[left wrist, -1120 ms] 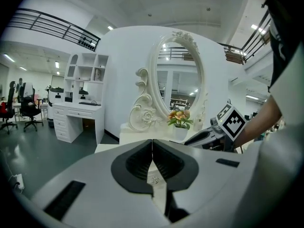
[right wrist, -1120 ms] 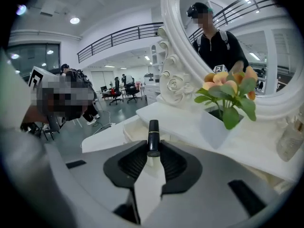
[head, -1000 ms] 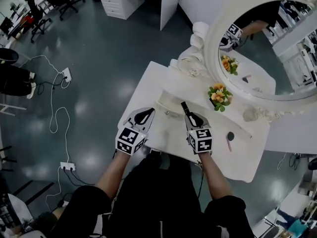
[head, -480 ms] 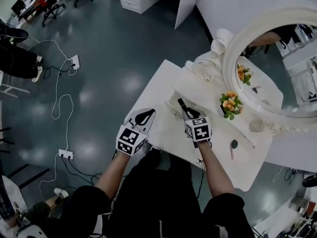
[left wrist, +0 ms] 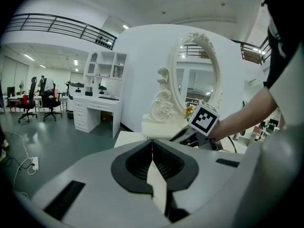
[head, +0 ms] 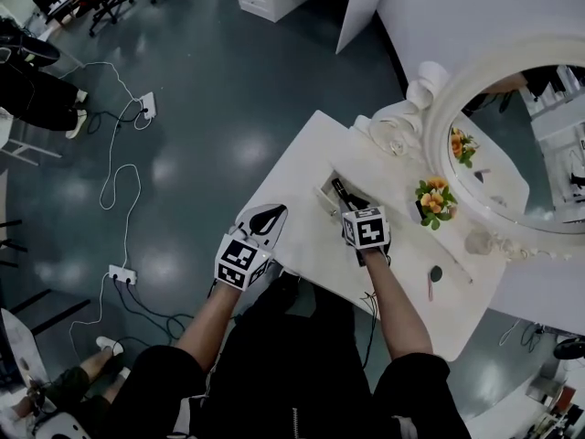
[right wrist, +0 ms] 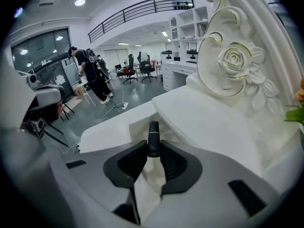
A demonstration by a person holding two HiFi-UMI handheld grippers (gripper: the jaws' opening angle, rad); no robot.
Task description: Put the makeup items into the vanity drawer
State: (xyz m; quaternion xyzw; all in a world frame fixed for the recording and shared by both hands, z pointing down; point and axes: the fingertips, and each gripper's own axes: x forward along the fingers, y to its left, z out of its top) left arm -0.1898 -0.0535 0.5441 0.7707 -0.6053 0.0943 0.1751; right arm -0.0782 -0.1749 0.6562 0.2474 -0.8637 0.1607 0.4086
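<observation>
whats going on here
A person at a white vanity has a gripper in each hand. The right gripper is shut on a black makeup tube, held over the open drawer. The left gripper is shut and empty beside it. Two more small items lie on the vanity.

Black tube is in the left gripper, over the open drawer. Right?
Wrong gripper. The tube is in the right gripper, over the open drawer. The right gripper view shows its jaws closed on the tube. In the left gripper view, the left gripper has its jaws together with nothing between them.
</observation>
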